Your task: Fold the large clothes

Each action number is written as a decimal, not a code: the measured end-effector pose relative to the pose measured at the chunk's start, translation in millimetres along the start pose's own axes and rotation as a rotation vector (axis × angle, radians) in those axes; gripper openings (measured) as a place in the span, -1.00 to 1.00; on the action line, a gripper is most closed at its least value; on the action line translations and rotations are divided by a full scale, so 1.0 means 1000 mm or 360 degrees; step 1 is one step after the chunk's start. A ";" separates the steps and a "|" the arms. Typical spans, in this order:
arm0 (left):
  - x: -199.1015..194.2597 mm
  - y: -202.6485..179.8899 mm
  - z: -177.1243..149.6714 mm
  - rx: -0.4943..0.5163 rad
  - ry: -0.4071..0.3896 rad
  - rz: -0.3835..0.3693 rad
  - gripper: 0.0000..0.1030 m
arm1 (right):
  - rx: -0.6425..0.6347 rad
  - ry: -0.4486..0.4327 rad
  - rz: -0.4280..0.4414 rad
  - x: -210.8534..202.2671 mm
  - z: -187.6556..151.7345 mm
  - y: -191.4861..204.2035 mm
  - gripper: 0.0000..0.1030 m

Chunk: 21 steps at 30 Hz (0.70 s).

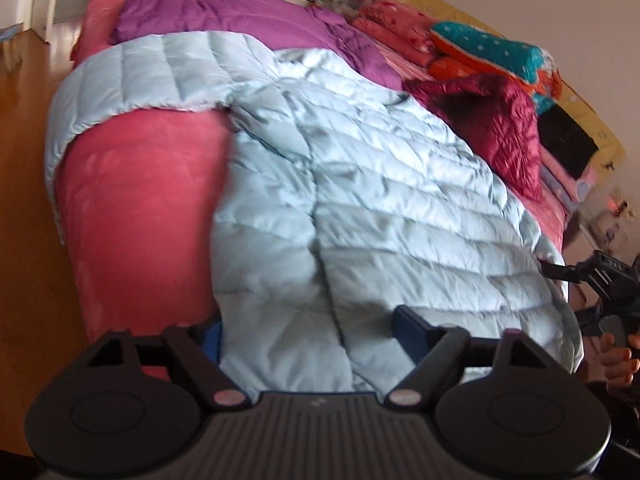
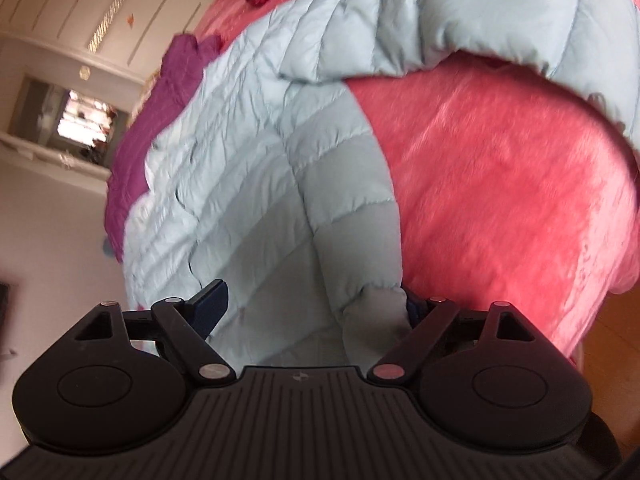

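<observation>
A large pale blue quilted down jacket (image 1: 360,200) lies spread over a pink bed (image 1: 140,208); it also fills the right wrist view (image 2: 248,184). My left gripper (image 1: 308,336) is at the jacket's near hem, its jaws wide apart with the fabric lying between the blue fingertips (image 1: 408,328). My right gripper (image 2: 316,304) is at another edge of the jacket, also wide apart, with fabric bunched between its fingertips (image 2: 212,300). The right gripper shows at the far right of the left wrist view (image 1: 560,270), at the jacket's edge.
A purple jacket (image 1: 224,12) lies beyond the blue one, and a dark red jacket (image 1: 500,120) to its right. Folded bedding and pillows (image 1: 480,48) are stacked at the bed's far side. A wooden floor (image 1: 24,160) lies left of the bed.
</observation>
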<state>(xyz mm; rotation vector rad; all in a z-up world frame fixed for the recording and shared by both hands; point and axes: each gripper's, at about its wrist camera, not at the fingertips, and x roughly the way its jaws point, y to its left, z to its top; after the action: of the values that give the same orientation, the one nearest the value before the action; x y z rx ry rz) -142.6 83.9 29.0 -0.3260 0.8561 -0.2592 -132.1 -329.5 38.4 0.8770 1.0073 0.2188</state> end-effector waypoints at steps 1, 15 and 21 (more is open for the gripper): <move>0.001 -0.002 -0.001 0.0018 0.0008 0.0000 0.31 | -0.0064 0.0017 -0.0061 0.002 -0.005 0.008 0.82; -0.017 -0.022 -0.004 0.0142 0.0153 -0.0097 -0.76 | -0.0430 -0.0013 -0.0413 -0.006 -0.049 0.065 -0.56; -0.021 -0.025 -0.007 0.0210 0.0210 -0.0066 -0.75 | -0.0476 0.0018 -0.0480 0.001 -0.047 0.084 -0.56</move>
<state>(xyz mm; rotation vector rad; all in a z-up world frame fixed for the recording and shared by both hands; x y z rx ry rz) -163.3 66.7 49.3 -0.2050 0.9580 -0.3773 -151.1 -249.0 87.1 0.4458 1.0709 0.1137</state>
